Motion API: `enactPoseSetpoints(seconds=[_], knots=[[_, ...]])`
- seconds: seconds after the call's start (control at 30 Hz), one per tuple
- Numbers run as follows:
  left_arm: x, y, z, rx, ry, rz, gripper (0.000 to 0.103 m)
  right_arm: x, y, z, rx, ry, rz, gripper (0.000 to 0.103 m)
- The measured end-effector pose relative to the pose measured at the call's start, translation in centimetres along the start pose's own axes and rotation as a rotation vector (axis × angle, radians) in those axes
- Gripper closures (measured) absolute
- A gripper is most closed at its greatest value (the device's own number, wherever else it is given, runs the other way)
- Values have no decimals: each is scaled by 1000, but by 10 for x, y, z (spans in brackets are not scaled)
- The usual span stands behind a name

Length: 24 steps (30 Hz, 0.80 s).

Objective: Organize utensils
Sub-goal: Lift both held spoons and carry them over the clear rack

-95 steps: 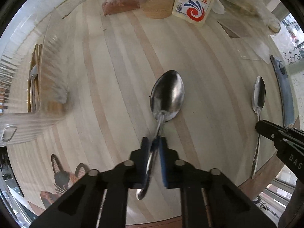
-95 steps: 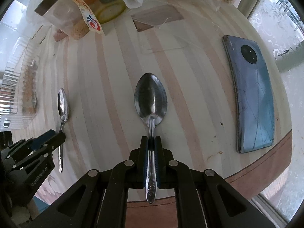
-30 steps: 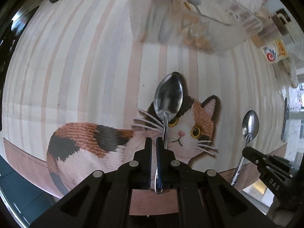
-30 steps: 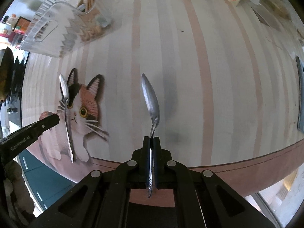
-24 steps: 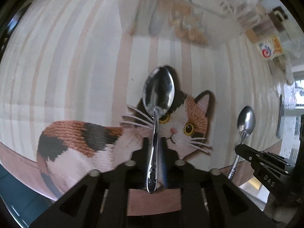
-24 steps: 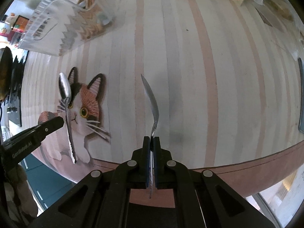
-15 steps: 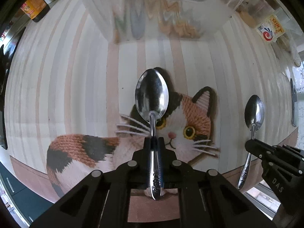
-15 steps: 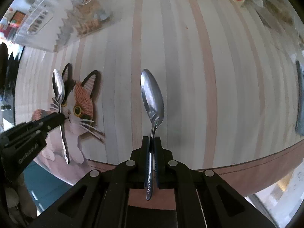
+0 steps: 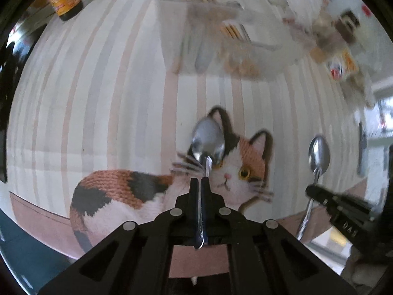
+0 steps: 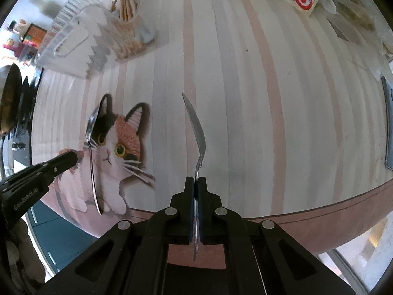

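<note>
Two spoons aloft over striped tablecloth [image 10: 258,98]: left spoon [image 9: 208,145] pinched at handle by left gripper [image 9: 200,180] above cat motif [image 9: 235,169], right spoon [image 10: 195,125] pinched edge-on by right gripper [image 10: 195,179], clear utensil bin [image 10: 98,36] beyond.

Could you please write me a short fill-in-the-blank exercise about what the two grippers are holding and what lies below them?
1. Each gripper is shut on a ____.
2. The left gripper hangs over a mat shaped like a ____.
3. The clear bin already holds wooden ____.
4. In the right wrist view, the right gripper shows its utensil turned ____-on.

Missing words: spoon; cat; chopsticks; edge
</note>
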<state>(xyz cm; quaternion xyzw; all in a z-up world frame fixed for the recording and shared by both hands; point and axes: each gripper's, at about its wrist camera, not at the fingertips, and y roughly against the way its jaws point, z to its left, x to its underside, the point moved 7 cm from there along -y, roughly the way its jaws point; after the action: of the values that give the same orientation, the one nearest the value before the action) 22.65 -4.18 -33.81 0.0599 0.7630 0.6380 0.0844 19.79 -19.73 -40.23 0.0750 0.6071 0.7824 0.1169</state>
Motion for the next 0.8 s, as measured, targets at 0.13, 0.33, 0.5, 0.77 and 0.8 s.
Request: enactPoseSetpoints(seconds=[0.13, 0.33, 0.5, 0.77, 0.8], knots=[[-16, -16, -2, 57, 2, 13, 81, -5, 1, -8, -8, -28, 8, 100], [-42, -49, -33, -28, -76, 34, 65, -2, 0, -21, 18, -41, 17, 100], [-44, -60, -46, -94, -103, 10, 78, -3, 2, -28, 18, -53, 20, 100], [-35, -42, -55, -78, -90, 0, 102, 5, 16, -42, -15, -51, -15, 100], [-26, -37, -46, -74, -83, 0, 102, 4, 19, -44, -17, -50, -17, 100]])
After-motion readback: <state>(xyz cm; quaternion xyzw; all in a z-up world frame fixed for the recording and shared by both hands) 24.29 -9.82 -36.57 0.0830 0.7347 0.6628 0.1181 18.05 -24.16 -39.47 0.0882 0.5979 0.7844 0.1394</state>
